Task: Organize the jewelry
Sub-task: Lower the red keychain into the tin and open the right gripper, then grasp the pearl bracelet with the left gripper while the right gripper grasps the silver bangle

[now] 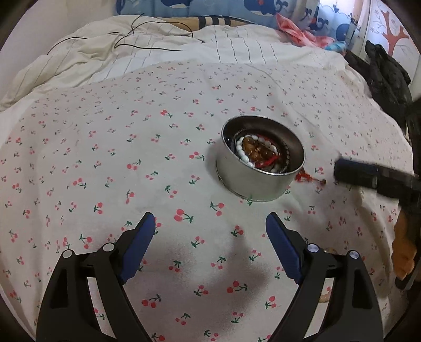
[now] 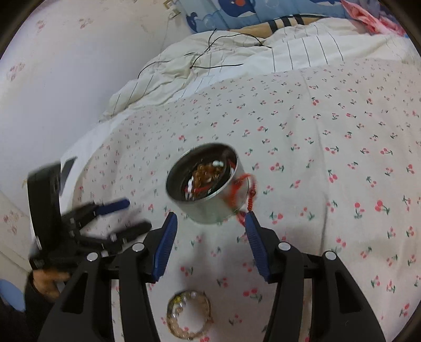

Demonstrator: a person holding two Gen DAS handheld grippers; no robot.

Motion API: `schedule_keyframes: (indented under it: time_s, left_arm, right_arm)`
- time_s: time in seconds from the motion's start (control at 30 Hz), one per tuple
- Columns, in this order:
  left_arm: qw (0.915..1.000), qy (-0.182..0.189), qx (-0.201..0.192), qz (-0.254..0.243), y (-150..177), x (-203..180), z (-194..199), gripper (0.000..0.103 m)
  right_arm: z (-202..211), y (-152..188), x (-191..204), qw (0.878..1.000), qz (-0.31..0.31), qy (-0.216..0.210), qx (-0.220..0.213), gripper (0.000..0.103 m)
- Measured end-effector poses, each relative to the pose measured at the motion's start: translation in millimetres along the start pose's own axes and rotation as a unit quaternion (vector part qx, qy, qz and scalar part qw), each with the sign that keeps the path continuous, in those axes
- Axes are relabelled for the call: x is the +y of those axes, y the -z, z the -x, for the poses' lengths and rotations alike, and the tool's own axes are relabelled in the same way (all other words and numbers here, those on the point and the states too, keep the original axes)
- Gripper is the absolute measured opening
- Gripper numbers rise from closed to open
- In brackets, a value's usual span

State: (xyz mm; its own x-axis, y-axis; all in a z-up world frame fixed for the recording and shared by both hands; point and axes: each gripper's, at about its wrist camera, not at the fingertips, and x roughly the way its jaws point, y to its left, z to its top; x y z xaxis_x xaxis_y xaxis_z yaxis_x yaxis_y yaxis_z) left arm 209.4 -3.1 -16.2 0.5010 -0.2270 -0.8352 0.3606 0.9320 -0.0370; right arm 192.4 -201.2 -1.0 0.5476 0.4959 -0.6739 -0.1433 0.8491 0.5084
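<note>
A round metal tin (image 1: 259,168) stands on the cherry-print sheet (image 1: 105,157). Inside lie a white bead bracelet (image 1: 240,152), amber beads (image 1: 256,151) and red cord. A red tassel (image 2: 250,194) hangs over the tin's (image 2: 208,184) rim down to the sheet, ending just beside my right gripper's right fingertip. My right gripper (image 2: 210,218) is open in front of the tin with nothing pressed between its pads. A pale bead bracelet (image 2: 188,313) lies on the sheet below it. My left gripper (image 1: 210,221) is open and empty, short of the tin.
A rumpled striped quilt (image 1: 131,52) with a thin black cable (image 1: 147,34) lies behind the sheet. Whale-print pillows (image 1: 263,8) and pink cloth (image 1: 297,31) sit at the head. A black garment (image 1: 386,76) lies at the right edge. A wall (image 2: 52,79) runs along the far side.
</note>
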Motion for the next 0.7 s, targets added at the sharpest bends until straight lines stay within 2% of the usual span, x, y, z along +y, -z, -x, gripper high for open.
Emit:
schedule_keyframes:
  time_s: [0.07, 0.13, 0.2, 0.23, 0.27, 0.37, 0.47, 0.5, 0.53, 0.57, 0.6, 0.7]
  left_arm:
    - [1.0000, -0.001, 0.001, 0.003, 0.1, 1.5, -0.2, 0.082]
    - [1.0000, -0.001, -0.002, 0.008, -0.3, 4.8, 1.8, 0.082]
    - [0.9999, 0.000, -0.003, 0.015, -1.0, 8.6, 3.7, 0.082]
    - [0.9998, 0.001, -0.005, 0.018, -1.5, 10.1, 4.9, 0.082]
    - [0.9998, 0.002, -0.006, 0.021, -2.4, 11.1, 5.2, 0.082]
    - [0.9998, 0.003, -0.006, 0.021, -2.3, 10.3, 5.2, 0.083]
    - [0.9999, 0.000, -0.001, 0.014, -1.6, 8.2, 1.9, 0.083]
    - [0.9999, -0.002, 0.001, 0.012, -1.6, 8.1, 1.0, 0.083]
    - [0.9999, -0.003, 0.001, 0.013, -1.9, 8.5, 0.9, 0.083]
    - [0.9999, -0.004, 0.000, 0.014, -2.1, 9.5, 1.4, 0.083]
    - [0.9999, -0.004, 0.000, 0.015, -2.4, 9.9, 1.8, 0.083]
    - [0.9998, -0.004, -0.005, 0.021, -3.3, 11.7, 3.8, 0.084]
  right_arm:
    - [-5.3, -8.1, 6.6, 1.000, 0.022, 0.015, 0.002, 0.053]
    - [-14.8, -9.2, 18.1, 0.995, 0.081, 0.053, 0.025, 0.053]
    - [-22.2, -0.7, 27.7, 0.980, 0.153, 0.115, 0.044, 0.053]
    - [-25.6, 5.1, 30.2, 0.969, 0.189, 0.149, 0.049, 0.053]
    - [-28.1, 8.0, 29.6, 0.963, 0.207, 0.164, 0.052, 0.053]
    - [-39.8, 2.8, 20.0, 0.967, 0.197, 0.150, 0.062, 0.053]
    - [-65.1, -0.4, 12.1, 0.959, 0.218, 0.165, 0.082, 0.057]
    - [-71.6, -0.3, 6.5, 0.959, 0.215, 0.165, 0.085, 0.054]
    - [-72.0, -0.5, 3.8, 0.962, 0.209, 0.156, 0.084, 0.034]
    - [-69.5, -1.0, 1.7, 0.963, 0.204, 0.154, 0.081, 0.020]
    - [-62.9, -1.0, 0.3, 0.965, 0.201, 0.156, 0.071, 0.011]
    - [-43.5, -1.5, -0.5, 0.971, 0.183, 0.144, 0.046, 0.011]
